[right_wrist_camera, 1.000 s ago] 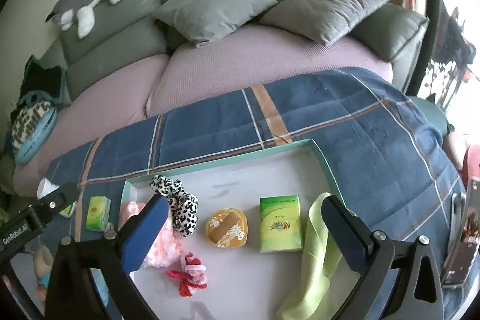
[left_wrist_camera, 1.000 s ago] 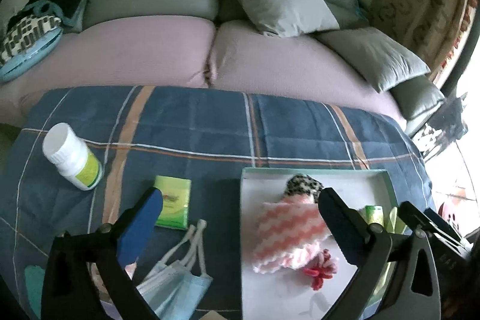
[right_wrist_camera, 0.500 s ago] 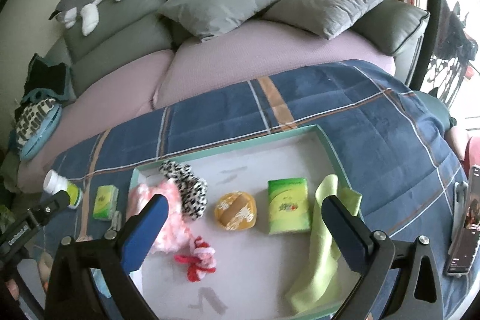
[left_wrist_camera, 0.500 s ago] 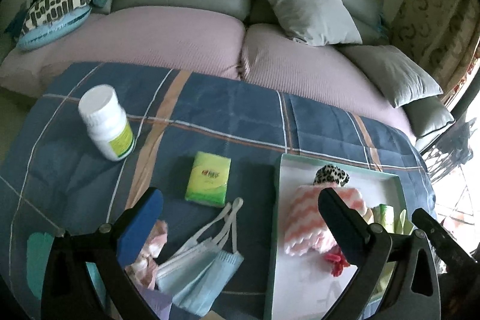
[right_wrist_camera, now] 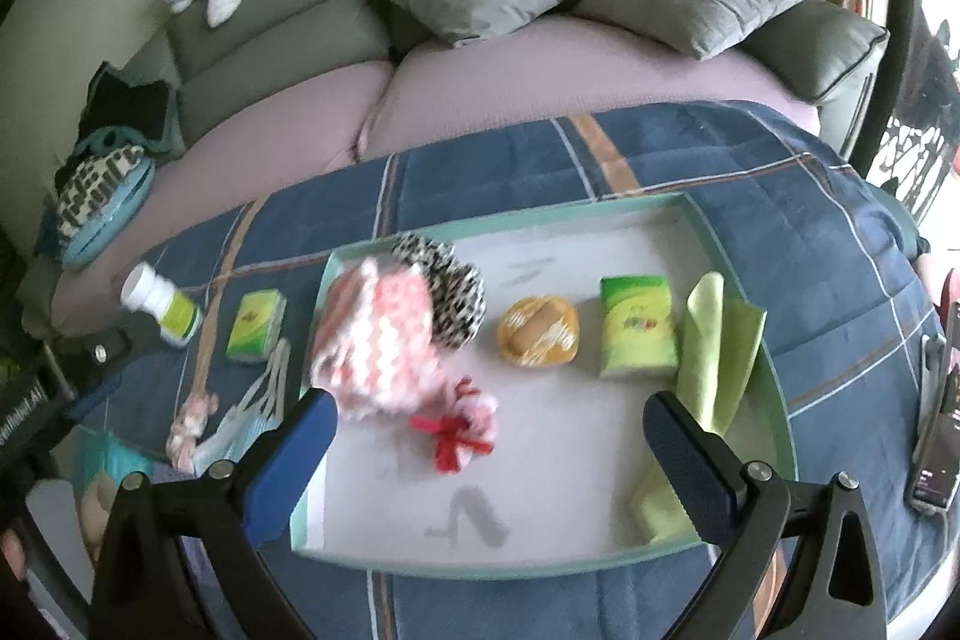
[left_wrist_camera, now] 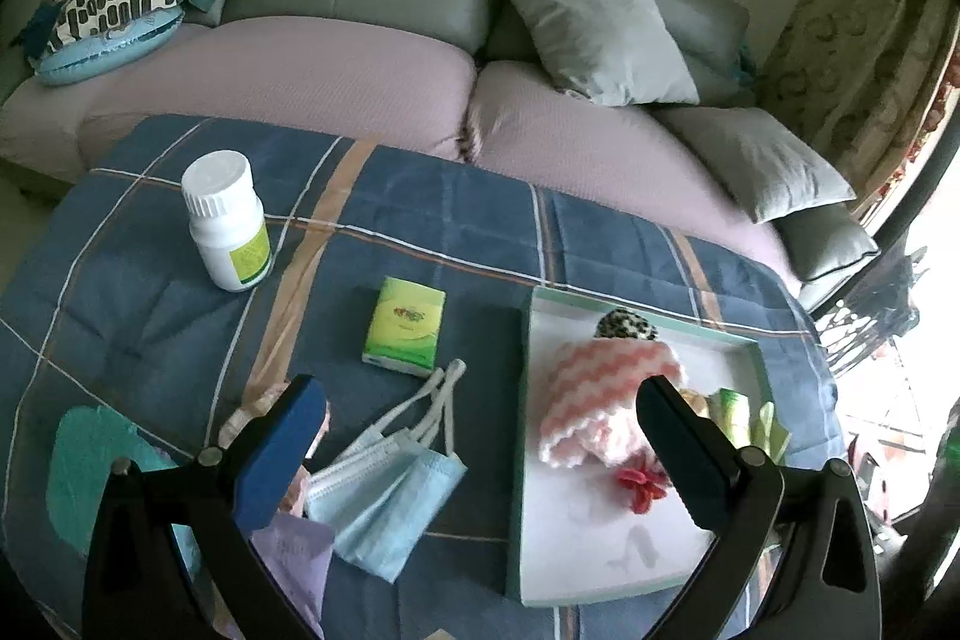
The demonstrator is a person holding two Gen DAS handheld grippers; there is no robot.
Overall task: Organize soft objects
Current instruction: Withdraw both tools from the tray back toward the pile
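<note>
The left gripper [left_wrist_camera: 480, 436] hangs with its blue-padded fingers [left_wrist_camera: 282, 451] wide apart and empty over the left half of the blue plaid quilt [left_wrist_camera: 420, 202] that covers the surface, and the soft things not yet sorted lie right under it: the pale blue pleated face masks [left_wrist_camera: 390, 496] sit between the fingers, toward the left one, with their white ear loops running away to the far right toward the small green tissue packet [left_wrist_camera: 405, 325]. The masks' long side runs from near-left to far-right, so a grasp would likely need the fingers set across that line. A white plastic pill bottle with a green label [left_wrist_camera: 225, 220] stands farther off to the left. To the right lies the shallow white tray with a mint-green rim [right_wrist_camera: 780, 400], already holding a pink-and-white zigzag knitted cloth [right_wrist_camera: 378, 334], a leopard-print scrunchie [right_wrist_camera: 456, 292], a red-and-pink hair tie [right_wrist_camera: 462, 427], a round yellow packet [right_wrist_camera: 537, 337], a second green tissue packet [right_wrist_camera: 636, 325] and a lime-green cloth [right_wrist_camera: 714, 358]. The right gripper [right_wrist_camera: 486, 445] hovers over the tray's near part, its fingers equally spread and empty. The left gripper is clearly the nearer to the masks. Against the earlier frames, the left view has swung leftward, bringing the bottle, packet and masks toward centre, while the right view has drawn back slightly from the tray.
</note>
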